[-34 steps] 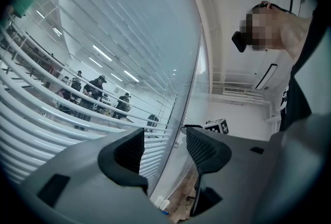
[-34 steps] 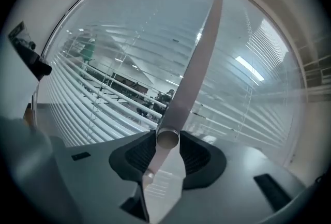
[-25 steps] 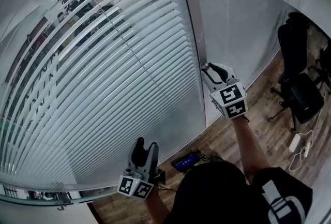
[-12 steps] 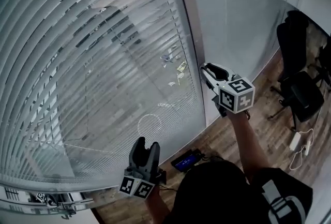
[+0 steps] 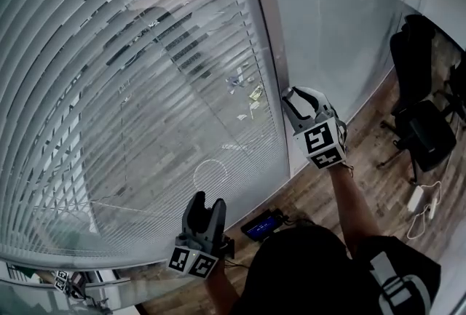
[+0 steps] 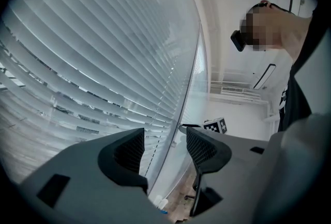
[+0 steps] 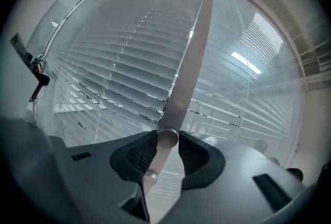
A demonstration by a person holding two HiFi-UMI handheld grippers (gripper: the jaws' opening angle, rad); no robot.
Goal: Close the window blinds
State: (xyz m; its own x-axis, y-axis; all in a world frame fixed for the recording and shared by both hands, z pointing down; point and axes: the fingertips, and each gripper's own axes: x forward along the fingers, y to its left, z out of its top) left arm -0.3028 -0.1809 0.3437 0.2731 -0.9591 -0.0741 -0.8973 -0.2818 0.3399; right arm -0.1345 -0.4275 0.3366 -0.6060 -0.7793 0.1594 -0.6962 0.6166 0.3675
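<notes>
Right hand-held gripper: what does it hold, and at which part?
The tilt wand, near its lower end. The right hand-held gripper touches it with both pads, though its jaws have just been opening.

Legible txt: none. Marker cubes, L (image 5: 191, 262) & R (image 5: 324, 145): b/w square codes only, no letters/nos. White shirt print (image 5: 399, 292), btm-right corner of head view: unreadable. Blue-lit device (image 5: 263, 226) on floor: too small.

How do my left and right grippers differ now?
The right gripper holds the blind wand between its jaws, which have just been opening; the left gripper is open and empty. The right is raised beside the window frame; the left sits lower. Both point at the blinds.
</notes>
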